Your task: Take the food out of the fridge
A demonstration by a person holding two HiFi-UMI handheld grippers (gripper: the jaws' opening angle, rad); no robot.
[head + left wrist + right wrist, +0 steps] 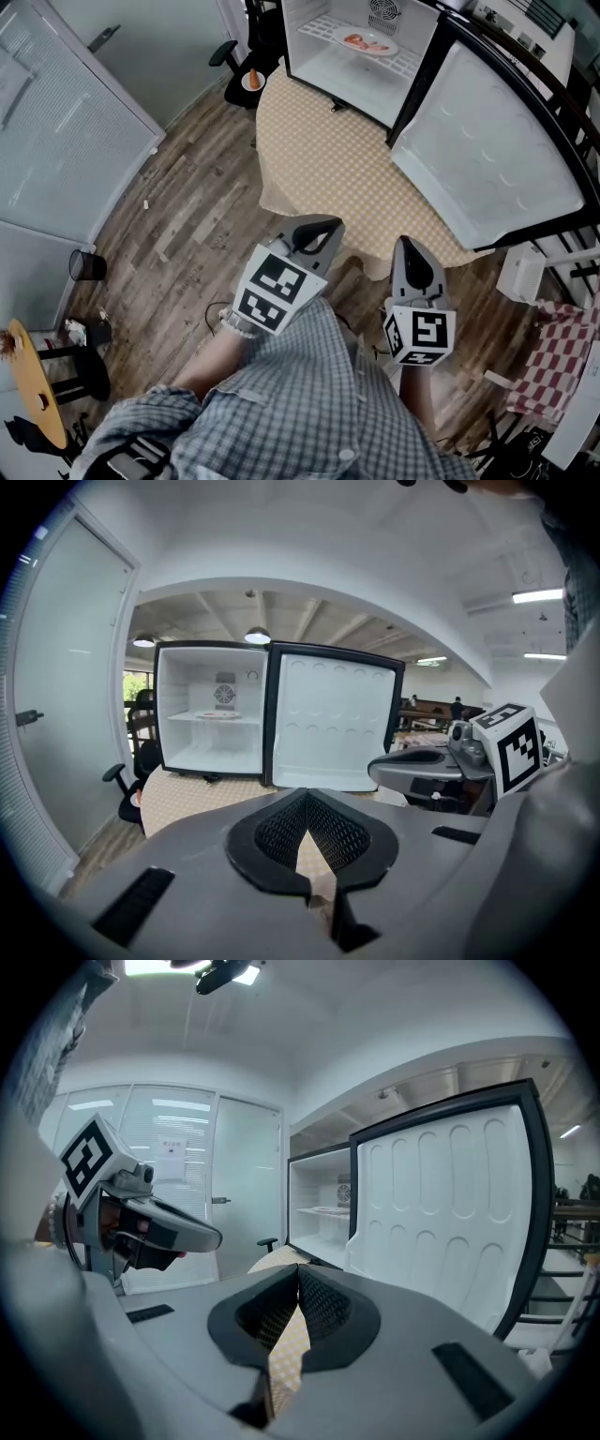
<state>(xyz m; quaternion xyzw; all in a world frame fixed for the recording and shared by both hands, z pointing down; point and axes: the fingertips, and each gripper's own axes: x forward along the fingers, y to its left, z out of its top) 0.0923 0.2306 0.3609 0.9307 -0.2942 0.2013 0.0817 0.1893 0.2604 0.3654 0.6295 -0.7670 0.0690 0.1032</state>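
A small fridge [361,47] stands open at the far end of a table with a tan checked cloth [328,159]. Its door [487,150] is swung out to the right. A white plate of reddish food [366,41] lies on the wire shelf inside, also seen as the plate [217,715] in the left gripper view. My left gripper [323,225] and right gripper [405,246] hover side by side at the table's near edge, well short of the fridge. Both point toward it, shut and holding nothing. In its own view the right gripper [298,1269] faces the door [450,1222].
A black office chair [246,82] with a small dish on its seat stands left of the fridge. A glass partition [56,122] runs along the left. A black bin [86,265] and a round wooden side table [37,384] sit at lower left; a red checked cloth [562,356] at right.
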